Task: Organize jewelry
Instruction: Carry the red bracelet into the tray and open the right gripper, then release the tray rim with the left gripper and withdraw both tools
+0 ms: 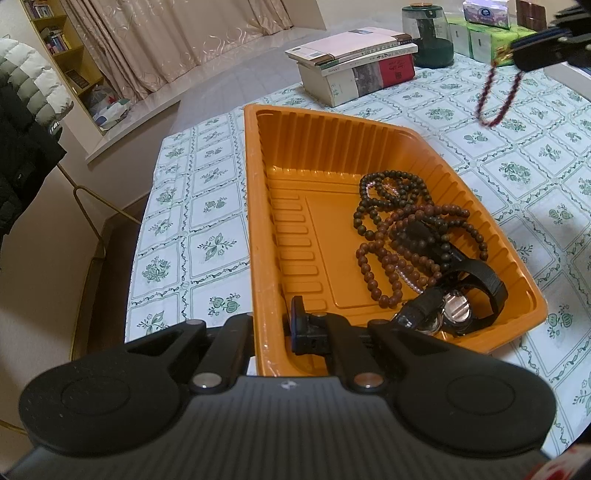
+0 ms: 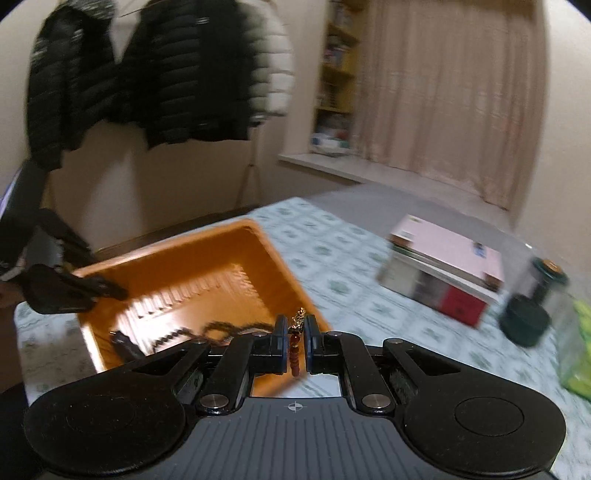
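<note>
While gripping the near wall of the orange tray point(image 1: 424, 147), left gripper point(image 1: 273, 332) closing its fingers on that rim, one inside and one outside. Showing only in the left wrist view: dark beads point(image 1: 391, 192), brown beads point(image 1: 391, 258) and a black watch point(image 1: 469, 295) lying inside the tray, plus a tissue box point(image 1: 487, 13) beyond the tray, print too small to read. Showing only in the right wrist view: jackets point(image 2: 147, 74) hanging past the tray, blurred. Right gripper point(image 2: 296, 332) pinching a dark red bracelet point(image 2: 295, 350) between narrow fingers, bracelet dangling above the tablecloth point(image 1: 517, 166) right of the tray. Stacked books point(image 1: 354, 62) sitting behind the tray, spine writing unreadable.
</note>
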### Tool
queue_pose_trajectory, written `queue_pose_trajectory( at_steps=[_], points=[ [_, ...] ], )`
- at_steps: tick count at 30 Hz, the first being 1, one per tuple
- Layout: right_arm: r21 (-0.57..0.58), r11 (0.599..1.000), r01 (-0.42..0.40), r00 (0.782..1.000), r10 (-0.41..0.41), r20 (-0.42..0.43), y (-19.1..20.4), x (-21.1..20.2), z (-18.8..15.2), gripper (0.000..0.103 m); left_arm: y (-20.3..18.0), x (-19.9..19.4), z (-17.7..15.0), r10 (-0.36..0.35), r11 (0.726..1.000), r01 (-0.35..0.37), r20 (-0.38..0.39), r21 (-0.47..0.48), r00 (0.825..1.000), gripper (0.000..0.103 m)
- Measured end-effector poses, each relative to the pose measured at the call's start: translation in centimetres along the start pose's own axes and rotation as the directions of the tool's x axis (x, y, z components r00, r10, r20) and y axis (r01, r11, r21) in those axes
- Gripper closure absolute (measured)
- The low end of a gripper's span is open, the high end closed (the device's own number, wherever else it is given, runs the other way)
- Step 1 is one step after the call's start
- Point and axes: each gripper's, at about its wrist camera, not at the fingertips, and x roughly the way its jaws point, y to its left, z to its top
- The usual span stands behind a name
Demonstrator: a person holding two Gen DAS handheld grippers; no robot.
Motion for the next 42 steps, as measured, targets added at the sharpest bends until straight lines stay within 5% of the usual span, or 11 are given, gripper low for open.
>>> queue_pose_trajectory(
  at_steps=[8,21,31,42],
  points=[
    [-0.070,0.992,-0.108,0.994,0.106,-0.035,3.9,4.5,1.1,0.095,0.2,0.3,-0.1,-0.012,1.000,0.012,0.003,-0.009,1.000,0.100],
    [-0.069,0.983,-0.169,0.983,0.164,-0.079,5.6,7.9,1.4,0.095,0.4,0.3,-0.4,-0.015,1.000,0.016,0.008,-0.014,1.000,0.100],
    [0.024,0.993,-0.117,0.991,0.119,-0.063,3.8,6.9,0.7,0.091,0.5,0.3,-0.5,-0.020,0.999,0.020,0.010,-0.024,1.000,0.100],
    [0.227,0.974,-0.031,0.996,0.050,-0.078,2.0,1.8,-4.3,0.075,1.1,0.6,-0.9,-0.040,0.998,0.040,0.015,-0.047,0.999,0.100]
  ],
)
